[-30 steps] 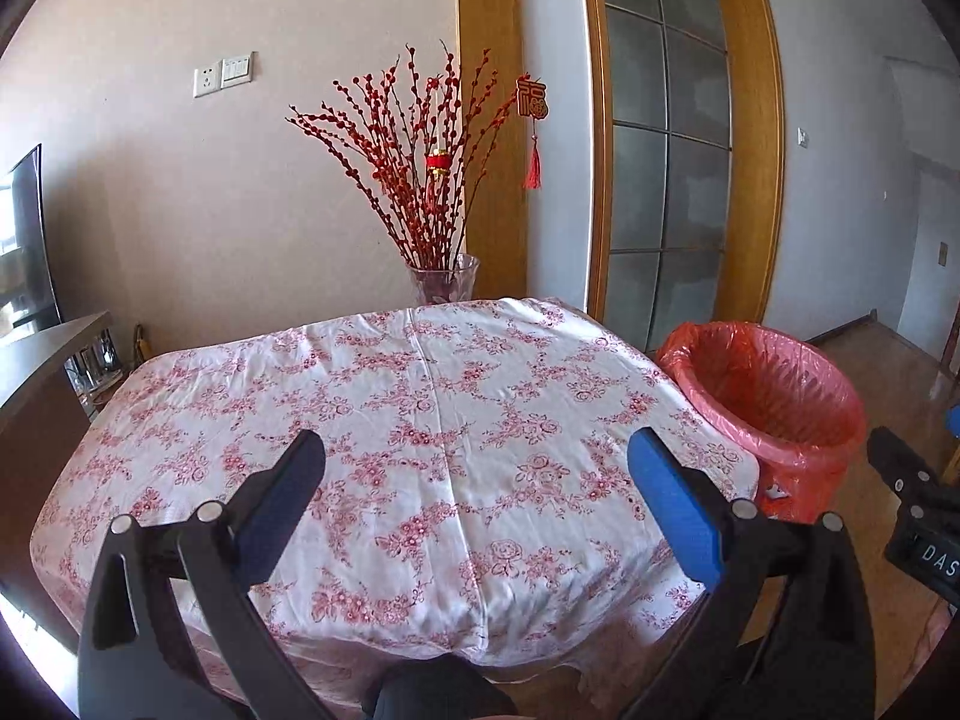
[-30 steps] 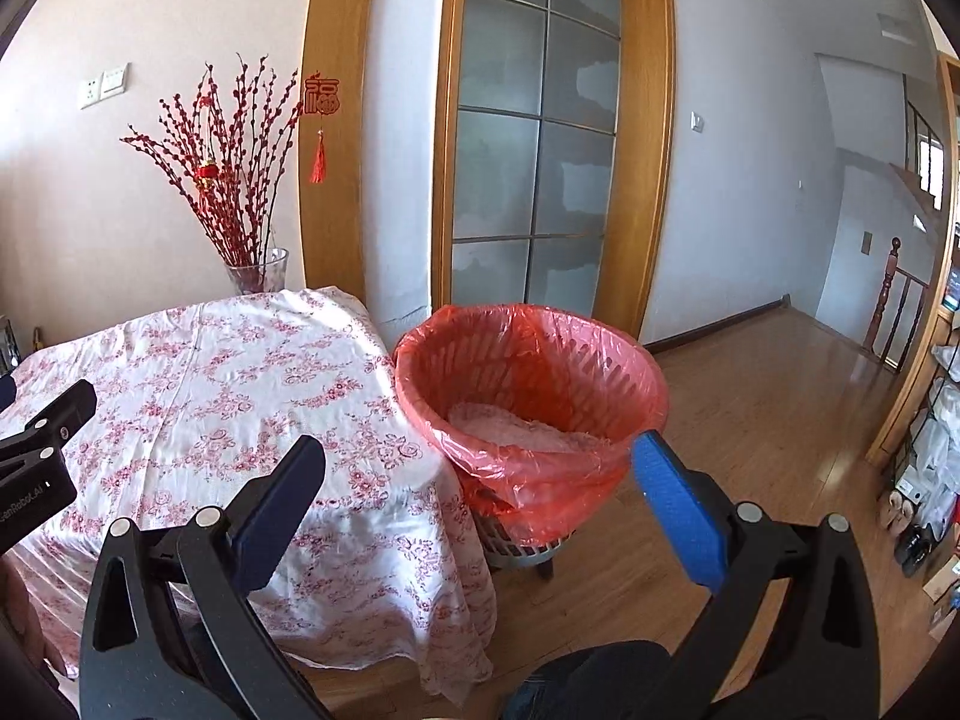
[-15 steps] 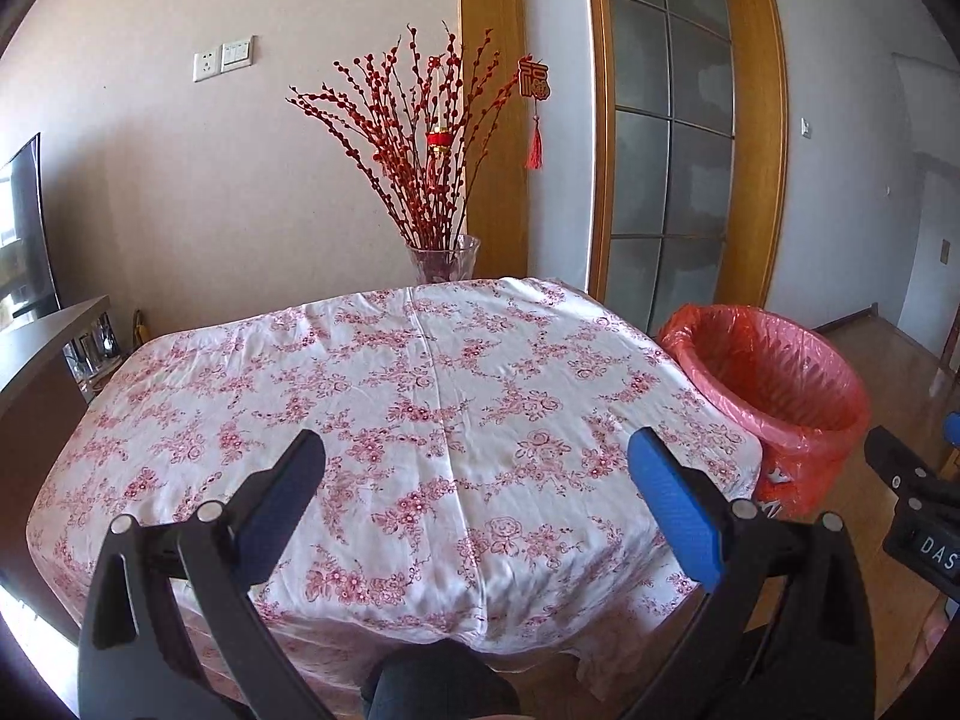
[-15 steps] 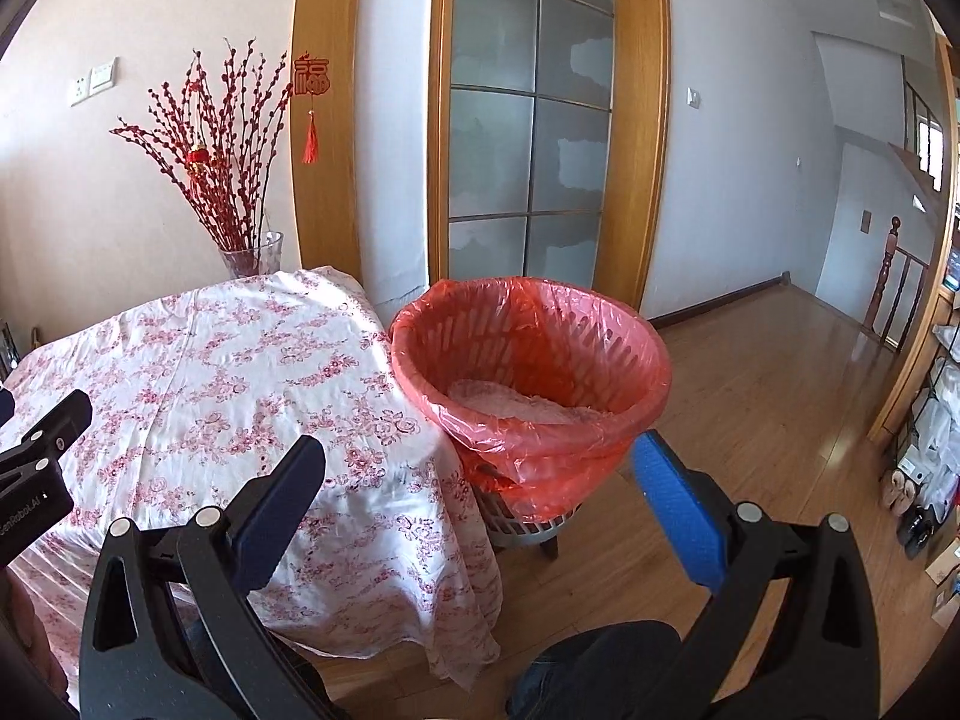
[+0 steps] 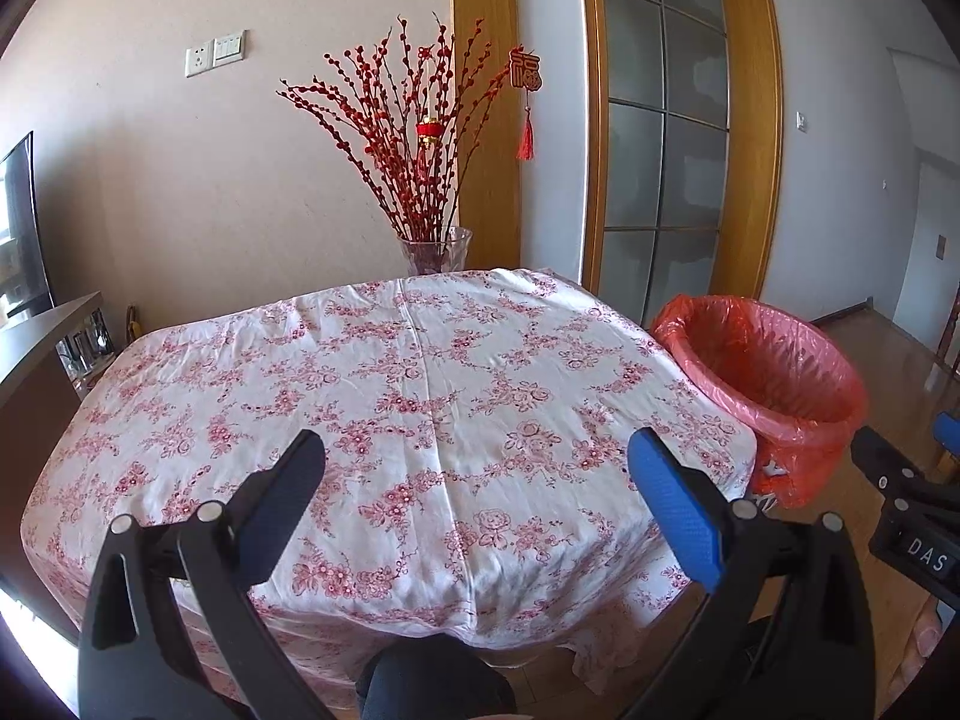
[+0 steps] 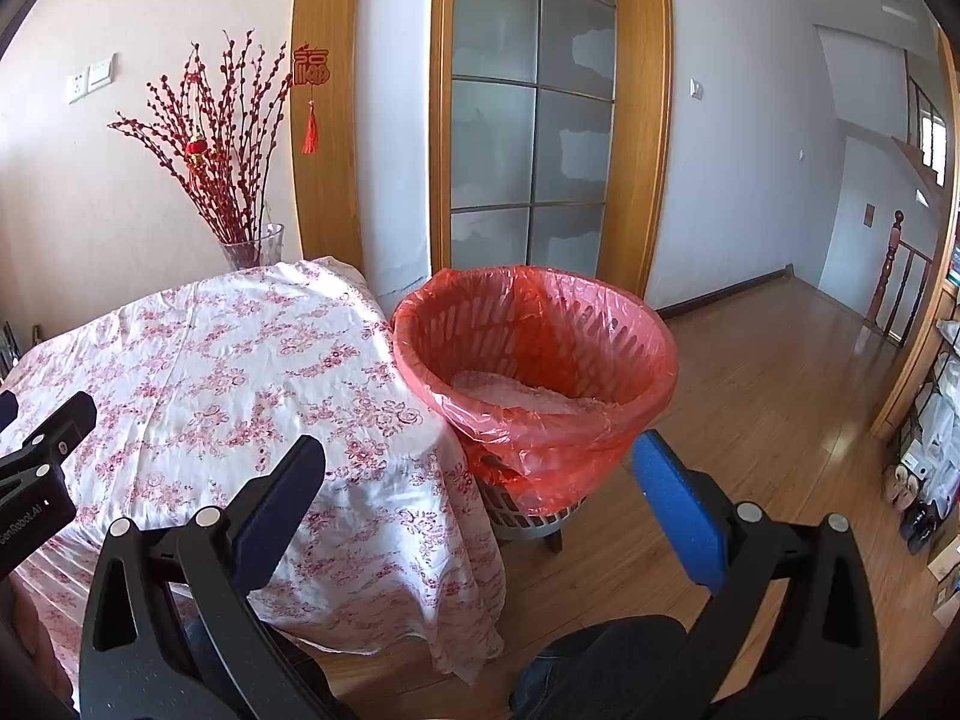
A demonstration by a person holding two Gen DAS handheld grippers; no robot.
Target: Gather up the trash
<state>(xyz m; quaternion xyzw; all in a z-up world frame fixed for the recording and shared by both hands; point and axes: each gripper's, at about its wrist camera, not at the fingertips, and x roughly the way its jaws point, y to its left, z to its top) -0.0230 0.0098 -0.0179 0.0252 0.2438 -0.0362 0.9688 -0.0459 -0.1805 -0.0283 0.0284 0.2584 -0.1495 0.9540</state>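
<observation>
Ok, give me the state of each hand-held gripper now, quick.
Left hand-held gripper: open, holding nothing, over the table.
Right hand-held gripper: open, holding nothing, facing the bin.

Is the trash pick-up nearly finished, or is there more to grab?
It looks about done: pale crumpled trash lies in the red-lined bin, and nothing loose shows on the floral tablecloth. The left gripper and right gripper are open and hold nothing. Nothing else appears left.

The bench (image 5: pixel 420 396) fills the middle of the left wrist view, draped in a white cloth with red flowers (image 5: pixel 336 360). A glass vase (image 5: pixel 433 249) of red branches appears at its far edge.
</observation>
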